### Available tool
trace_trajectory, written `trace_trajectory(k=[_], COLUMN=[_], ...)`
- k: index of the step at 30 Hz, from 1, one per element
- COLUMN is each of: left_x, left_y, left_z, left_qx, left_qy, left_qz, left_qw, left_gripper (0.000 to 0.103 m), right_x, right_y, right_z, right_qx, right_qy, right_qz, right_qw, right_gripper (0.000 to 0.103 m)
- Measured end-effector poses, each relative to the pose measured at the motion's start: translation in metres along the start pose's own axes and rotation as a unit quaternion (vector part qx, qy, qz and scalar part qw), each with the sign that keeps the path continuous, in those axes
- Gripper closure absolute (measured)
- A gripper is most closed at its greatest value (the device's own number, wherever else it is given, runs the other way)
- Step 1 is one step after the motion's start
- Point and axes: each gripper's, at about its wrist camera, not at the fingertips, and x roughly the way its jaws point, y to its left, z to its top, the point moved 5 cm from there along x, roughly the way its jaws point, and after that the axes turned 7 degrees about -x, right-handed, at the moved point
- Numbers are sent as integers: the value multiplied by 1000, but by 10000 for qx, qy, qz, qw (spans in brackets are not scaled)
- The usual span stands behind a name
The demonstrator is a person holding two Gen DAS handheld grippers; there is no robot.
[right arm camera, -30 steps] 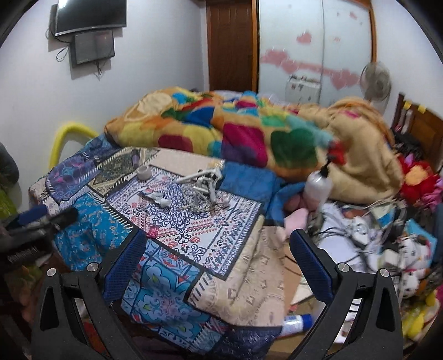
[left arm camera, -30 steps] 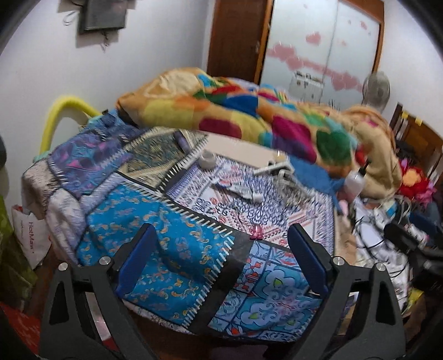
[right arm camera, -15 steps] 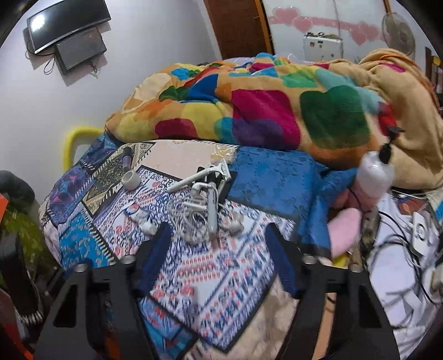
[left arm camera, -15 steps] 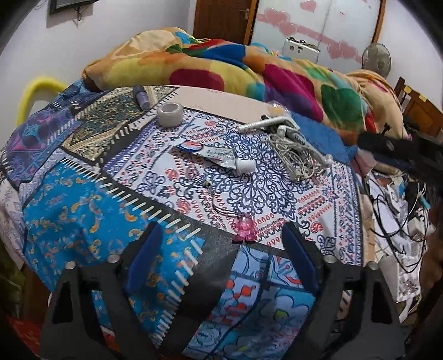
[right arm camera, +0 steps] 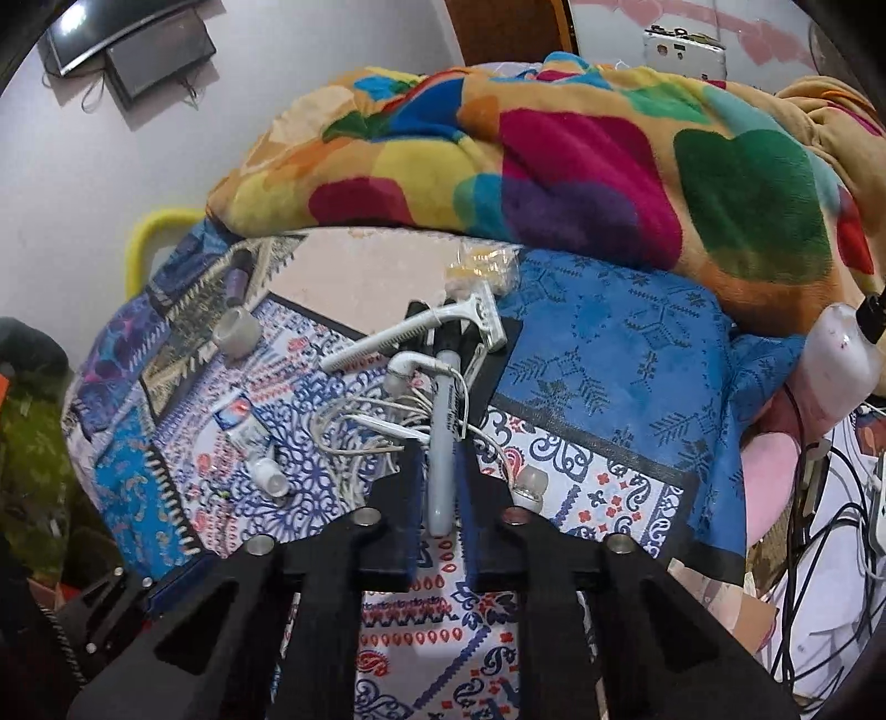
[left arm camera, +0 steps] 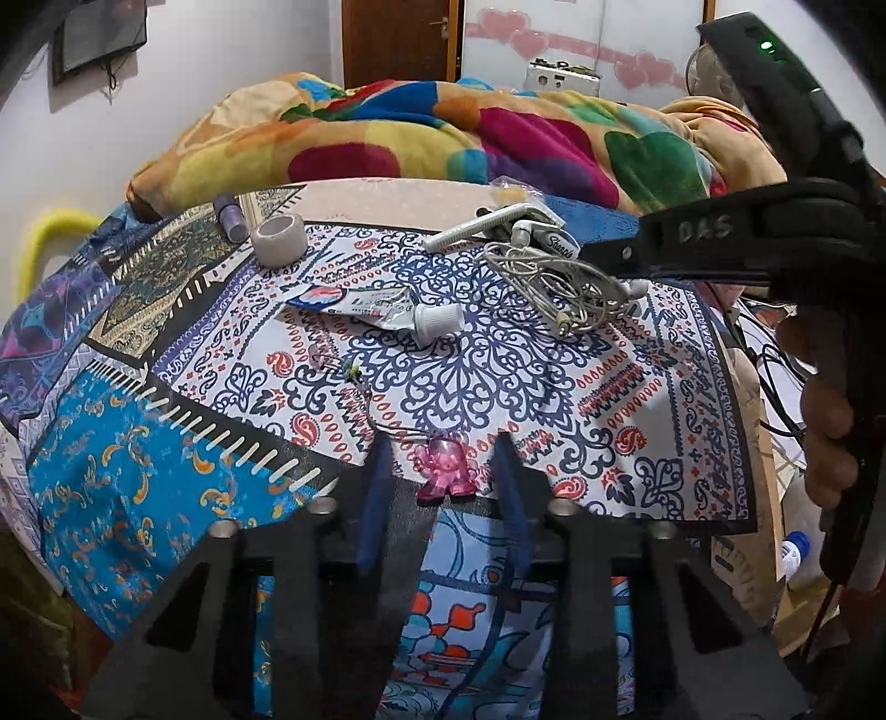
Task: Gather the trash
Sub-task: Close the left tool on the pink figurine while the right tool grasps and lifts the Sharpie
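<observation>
The marker (right arm camera: pixel 443 437) looked light, stiff and slick—the right gripper (right arm camera: pixel 440 487) clamped its lower barrel, while the left gripper (left arm camera: pixel 443 476) was closing around a small pink charm (left arm camera: pixel 446 462), hard and brittle-looking.

Evenly lit indoors, sharp through the middle.
Strong fisheye bending and dark corners; soft shadows on the patterned bedspread (left arm camera: pixel 476 382); glare on the wall screen (right arm camera: pixel 88 22).

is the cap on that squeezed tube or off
On. The squeezed tube lies flat on the patterned bedspread with its white cap screwed over the nozzle end.
</observation>
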Motion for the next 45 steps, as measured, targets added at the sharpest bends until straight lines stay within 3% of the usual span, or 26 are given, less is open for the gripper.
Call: trace_trajectory(k=[10, 22, 31, 39, 45], left_x=[-9, -72, -121, -166, -179], left_y=[-3, 3, 11, 39, 66], left_z=[0, 6, 1, -5, -21], left_qx=[-47, -270, -298, -431, -525], left_qy=[118, -158, -440, -642, -621], left_qz=[-337, -474, -358, -219, -52], left_qw=[9994, 9984, 9979, 9968, 9967], left_gripper=[81, 81, 81, 81, 81], right_x=[-25, -77, -112, -145, -129], right_y=[2, 29, 44, 81, 94], right_z=[-3, -28, -42, -37, -34], right_qx=[-2, -430, -424, -719, -941], right_qy=[-158, -181, -300, -572, -495], right_qz=[44, -72, -56, -168, -502], right_qw=[9999, 9989, 9986, 9956, 9931], right_gripper=[94, 94, 94, 96, 96])
